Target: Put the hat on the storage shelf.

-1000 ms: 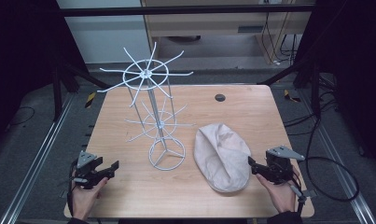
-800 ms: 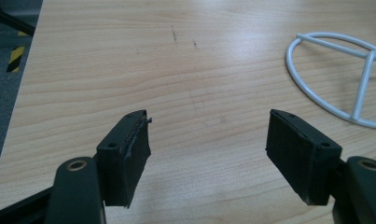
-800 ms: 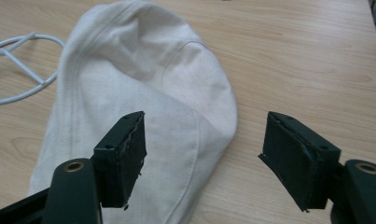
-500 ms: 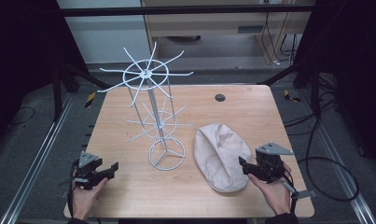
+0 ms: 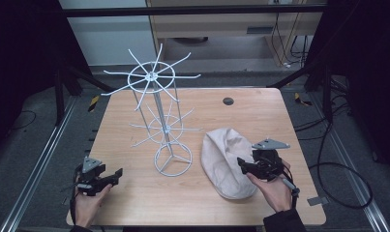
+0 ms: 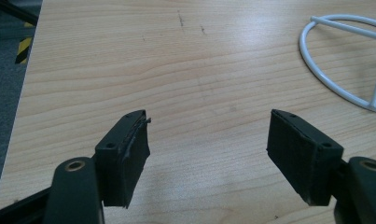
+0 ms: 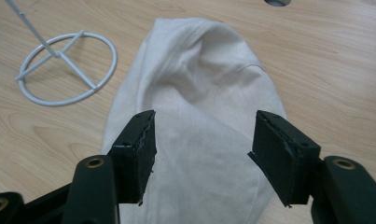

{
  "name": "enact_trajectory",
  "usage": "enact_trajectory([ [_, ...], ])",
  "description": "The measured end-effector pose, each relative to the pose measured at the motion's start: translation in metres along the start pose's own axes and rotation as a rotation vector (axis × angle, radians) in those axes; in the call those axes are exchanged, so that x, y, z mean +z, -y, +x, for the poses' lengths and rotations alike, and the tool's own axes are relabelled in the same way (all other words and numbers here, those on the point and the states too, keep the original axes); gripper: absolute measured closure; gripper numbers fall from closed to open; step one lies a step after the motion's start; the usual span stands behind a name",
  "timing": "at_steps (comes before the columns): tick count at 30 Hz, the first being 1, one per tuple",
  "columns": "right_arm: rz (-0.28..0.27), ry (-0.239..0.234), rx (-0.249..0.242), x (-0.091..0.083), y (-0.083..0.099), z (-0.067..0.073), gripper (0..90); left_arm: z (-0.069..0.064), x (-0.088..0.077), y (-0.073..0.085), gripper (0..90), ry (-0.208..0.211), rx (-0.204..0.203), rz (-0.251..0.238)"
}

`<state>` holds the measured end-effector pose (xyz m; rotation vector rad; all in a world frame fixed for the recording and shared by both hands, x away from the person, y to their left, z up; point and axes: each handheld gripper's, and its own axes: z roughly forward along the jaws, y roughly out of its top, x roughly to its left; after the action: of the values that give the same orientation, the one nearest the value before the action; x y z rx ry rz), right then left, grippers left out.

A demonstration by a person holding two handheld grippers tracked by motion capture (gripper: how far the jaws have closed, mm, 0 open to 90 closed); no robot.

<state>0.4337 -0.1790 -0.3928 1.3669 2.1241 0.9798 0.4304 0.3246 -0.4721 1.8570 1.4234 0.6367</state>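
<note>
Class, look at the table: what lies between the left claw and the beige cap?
The white wire rack's ring base, between left claw and beige cap, seen in the high view.

Cap [image 5: 229,162] right of wire rack [image 5: 166,125]

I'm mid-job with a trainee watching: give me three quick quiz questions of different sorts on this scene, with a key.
1. True or false: the right hand-held gripper is clamped on the cream cloth cap.
2. Multiple choice: what does the left hand-held gripper have between its open jaws? A) the ring base of the white wire rack B) bare wooden table C) the cap
3. Short answer: on which side of the rack does the cap lie in the high view?

Key
1. False. Its jaws have just been closing but stand apart above the cap, pads not pressing it.
2. B
3. To its right, flat on the table.
</note>
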Motion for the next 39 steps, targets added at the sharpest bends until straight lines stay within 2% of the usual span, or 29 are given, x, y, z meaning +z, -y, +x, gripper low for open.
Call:
enact_trajectory([
  [10,0.051,-0.024,-0.036,0.017,-0.023,0.018,41.3,-0.001,0.0,0.0,28.8,-0.001,0.009,0.01],
  [18,0.087,-0.036,-0.03,0.035,-0.034,0.024,42.4,-0.002,0.002,0.0,28.7,-0.004,0.008,0.012],
  [29,0.133,-0.045,-0.018,0.06,-0.035,0.027,42.9,-0.001,0.002,0.0,28.7,0.0,0.009,0.023],
  [34,0.169,-0.024,-0.023,0.077,-0.03,0.027,48.1,-0.001,0.003,0.001,28.7,0.0,0.01,0.032],
  [39,0.191,-0.014,-0.019,0.084,-0.027,0.025,52.5,-0.002,0.004,0.001,28.8,0.001,0.01,0.037],
])
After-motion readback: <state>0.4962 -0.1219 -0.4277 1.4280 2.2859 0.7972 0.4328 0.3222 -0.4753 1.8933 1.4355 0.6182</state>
